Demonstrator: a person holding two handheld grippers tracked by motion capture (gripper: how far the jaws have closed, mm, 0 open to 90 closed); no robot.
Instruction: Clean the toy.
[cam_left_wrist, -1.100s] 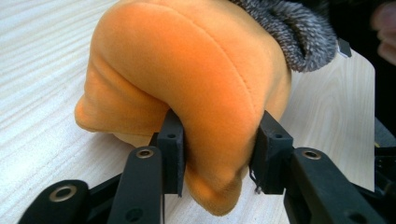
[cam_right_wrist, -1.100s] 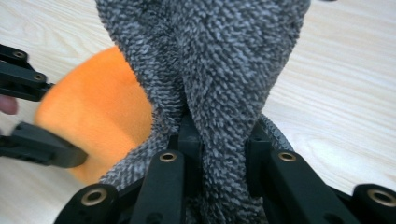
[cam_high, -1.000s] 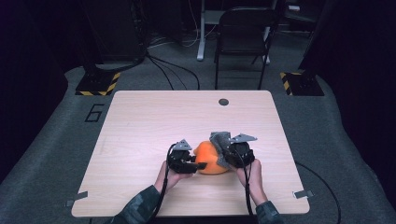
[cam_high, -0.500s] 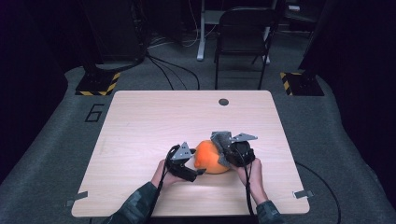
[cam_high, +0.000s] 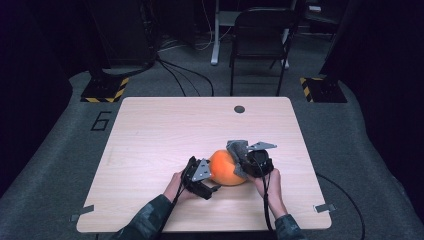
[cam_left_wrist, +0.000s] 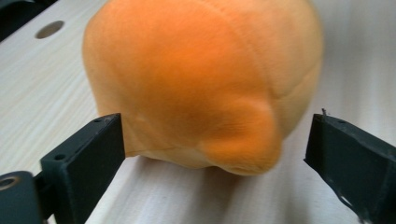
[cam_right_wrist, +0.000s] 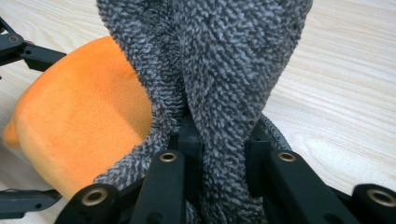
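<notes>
An orange plush toy (cam_high: 226, 168) lies on the wooden table (cam_high: 165, 125) near its front edge. My left gripper (cam_high: 212, 183) is at the toy's left side. In the left gripper view the left gripper (cam_left_wrist: 215, 140) is open; its jaws have just been opening and stand wide on either side of the toy's (cam_left_wrist: 201, 79) near end, not pressing it. My right gripper (cam_high: 241, 162) is at the toy's right side. There the right gripper (cam_right_wrist: 222, 140) is shut on a grey knitted cloth (cam_right_wrist: 219, 60), which drapes onto the orange toy (cam_right_wrist: 79, 135). From above, the cloth (cam_high: 237, 148) rises over the toy's right side.
A round cable hole (cam_high: 239, 109) sits at the table's far edge. A dark chair (cam_high: 260, 40) stands beyond the table. The table's front edge runs just below both hands, and bare wood lies left of and behind the toy.
The left gripper's jaws have spread apart and let go of the orange toy, and the hand has drawn back a little. The right gripper and the cloth have stayed put.
</notes>
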